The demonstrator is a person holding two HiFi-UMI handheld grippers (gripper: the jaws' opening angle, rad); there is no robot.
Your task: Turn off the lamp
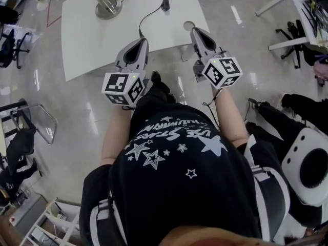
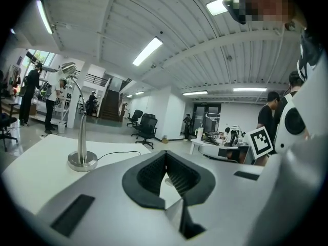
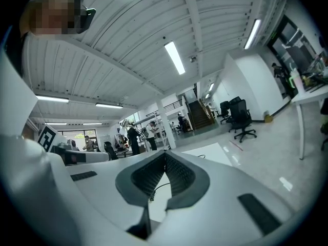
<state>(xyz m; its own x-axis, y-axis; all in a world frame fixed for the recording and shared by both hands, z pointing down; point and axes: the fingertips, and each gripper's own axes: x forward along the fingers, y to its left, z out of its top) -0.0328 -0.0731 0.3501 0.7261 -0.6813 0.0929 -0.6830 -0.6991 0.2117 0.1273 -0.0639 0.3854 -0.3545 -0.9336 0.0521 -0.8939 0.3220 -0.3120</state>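
Note:
A silver lamp stands on the white table [image 1: 87, 40], its round base [image 1: 108, 7] at the far left and its stem leaning away to the left. A black cable [image 1: 148, 15] runs from the base past an inline switch [image 1: 165, 4] to the table's near edge. My left gripper [image 1: 139, 35] points level at that edge, shut and holding nothing; from it I see the lamp base [image 2: 82, 160] and lamp head [image 2: 68, 68] ahead on the left. My right gripper [image 1: 193, 31] is beside it at the table's right corner, also shut and holding nothing, with the cable [image 3: 155, 187] showing below its tips.
A second white desk [image 1: 300, 14] and a black office chair [image 1: 289, 37] stand at the far right. Another person in black [image 1: 302, 111] is close on my right. A chair with dark clothing [image 1: 23, 137] stands at my left. Polished floor surrounds the table.

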